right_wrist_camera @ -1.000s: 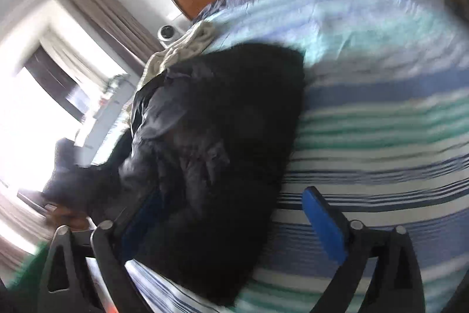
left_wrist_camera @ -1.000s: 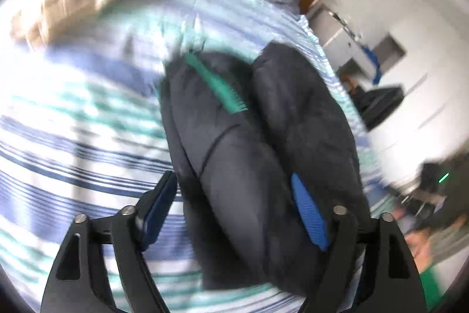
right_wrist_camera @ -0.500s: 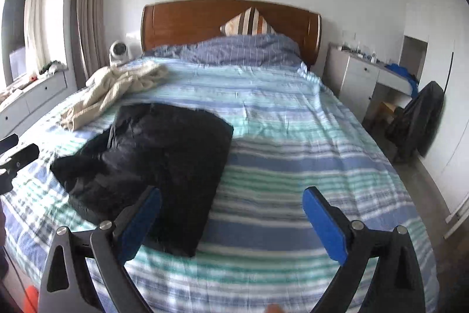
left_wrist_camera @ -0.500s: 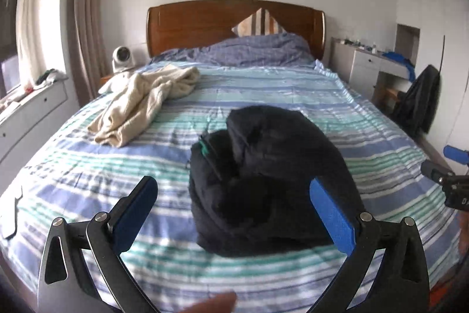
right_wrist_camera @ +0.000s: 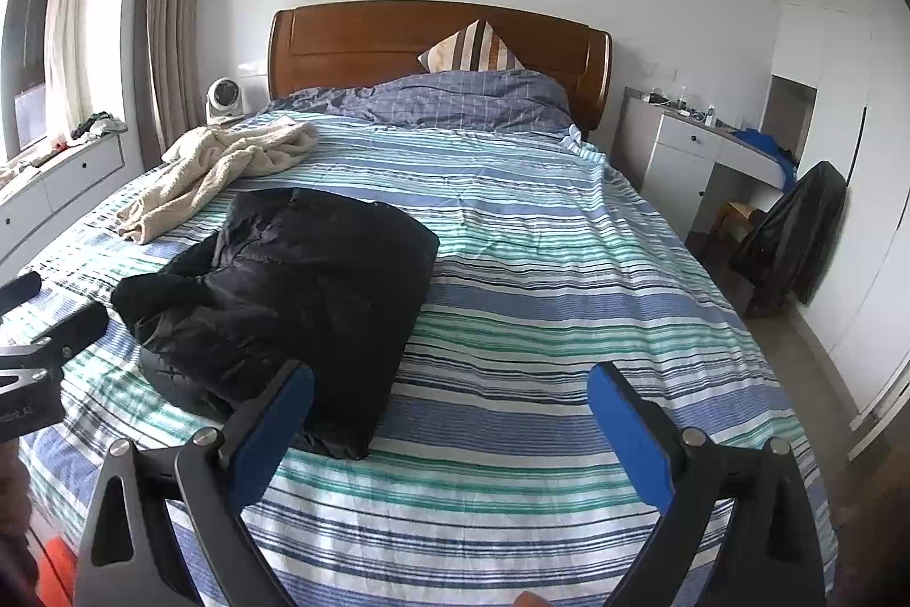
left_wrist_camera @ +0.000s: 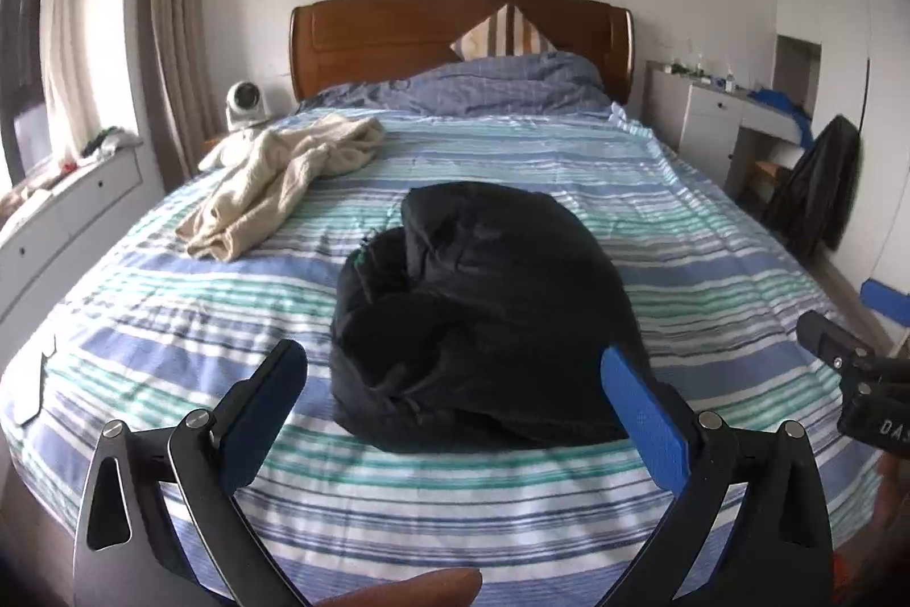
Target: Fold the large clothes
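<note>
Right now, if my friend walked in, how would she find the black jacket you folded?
Look at the big bed with the striped sheet and wooden headboard. Near the foot end lies the black jacket, folded into a puffy bundle. Its only neighbour on the sheet is a cream garment, which is pale, crumpled and closer to the headboard.

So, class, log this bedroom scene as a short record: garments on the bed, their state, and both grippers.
surface: striped bed
black jacket: folded into a bundle, lying near the foot of the bed
cream garment: crumpled, unfolded, nearer the headboard, apart from the jacket
left gripper: open, holding nothing
right gripper: open, holding nothing
</note>
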The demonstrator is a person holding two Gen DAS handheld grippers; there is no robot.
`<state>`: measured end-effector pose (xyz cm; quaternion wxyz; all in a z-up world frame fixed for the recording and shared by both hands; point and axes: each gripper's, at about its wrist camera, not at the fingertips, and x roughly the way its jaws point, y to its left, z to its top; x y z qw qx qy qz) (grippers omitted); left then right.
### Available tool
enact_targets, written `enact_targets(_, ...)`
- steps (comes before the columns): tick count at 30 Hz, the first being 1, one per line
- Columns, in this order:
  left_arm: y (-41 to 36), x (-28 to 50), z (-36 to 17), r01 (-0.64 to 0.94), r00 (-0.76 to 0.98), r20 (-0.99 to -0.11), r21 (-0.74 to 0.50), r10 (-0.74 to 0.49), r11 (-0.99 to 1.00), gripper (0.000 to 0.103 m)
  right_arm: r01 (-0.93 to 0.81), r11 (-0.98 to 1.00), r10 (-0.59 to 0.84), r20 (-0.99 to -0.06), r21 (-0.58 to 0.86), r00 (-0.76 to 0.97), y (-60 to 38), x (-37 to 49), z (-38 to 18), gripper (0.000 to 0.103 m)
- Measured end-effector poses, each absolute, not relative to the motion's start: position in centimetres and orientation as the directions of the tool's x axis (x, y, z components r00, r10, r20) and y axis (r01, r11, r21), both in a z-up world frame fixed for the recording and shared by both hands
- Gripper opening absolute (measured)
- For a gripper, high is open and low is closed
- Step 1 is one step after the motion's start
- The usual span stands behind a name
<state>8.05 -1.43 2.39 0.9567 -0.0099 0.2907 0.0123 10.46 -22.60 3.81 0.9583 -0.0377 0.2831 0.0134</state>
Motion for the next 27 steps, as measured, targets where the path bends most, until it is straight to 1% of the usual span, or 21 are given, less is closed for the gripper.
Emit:
enact_targets(3, -1.8, 7.1, 2.8, -0.034, 0.835, -0.55, -0.027, 0.014, 0.999, 0.103, 0.005, 1.0, -0.001, -0.435, 0.008, 0.901, -23.9, 8.0, 5.0, 0.099)
enact_targets(4, -1.9, 6.7, 3.1, -0.032, 0.84, -0.542, -0.029, 0.011, 0.999, 0.103, 0.015, 1.0, -0.014, -0.425, -0.002, 0.905, -24.1, 7.6, 5.3, 0.103)
enact_targets(7, -2.6, 6.1, 3.8, -0.025, 0.85, -0.527, -0.003, 0.02, 1.0, 0.103, -0.038, 0.999, 0.029, -0.51, -0.008, 0.86, -24.1, 8.8, 5.1, 0.103)
enact_targets(10, -3.3, 5.7, 4.3, -0.046, 0.857, -0.512, 0.048, 0.064, 0.998, 0.103, -0.048, 0.997, 0.069, -0.53, 0.054, 0.845, -24.2, 8.9, 5.0, 0.103)
enact_targets(11, -3.4, 5.6, 4.4, -0.052, 0.855, -0.514, 0.055, 0.072, 0.997, 0.103, -0.047, 0.997, 0.068, -0.534, 0.053, 0.843, -24.1, 8.9, 4.9, 0.103)
enact_targets(16, -3.1, 5.9, 3.9, -0.076, 0.828, -0.551, 0.073, 0.103, 0.994, 0.103, -0.058, 0.998, 0.035, -0.572, -0.022, 0.819, -22.2, 8.6, 4.6, 0.103)
enact_targets(23, -2.6, 6.4, 2.5, -0.074, 0.786, -0.613, 0.043, 0.085, 0.996, 0.103, -0.082, 0.996, 0.045, -0.621, -0.03, 0.783, -21.2, 8.3, 3.5, 0.103)
enact_targets(27, -2.8, 6.5, 1.7, -0.066, 0.759, -0.645, 0.058, 0.088, 0.996, 0.103, -0.082, 0.996, 0.043, -0.657, -0.029, 0.753, -20.6, 7.6, 2.5, 0.103)
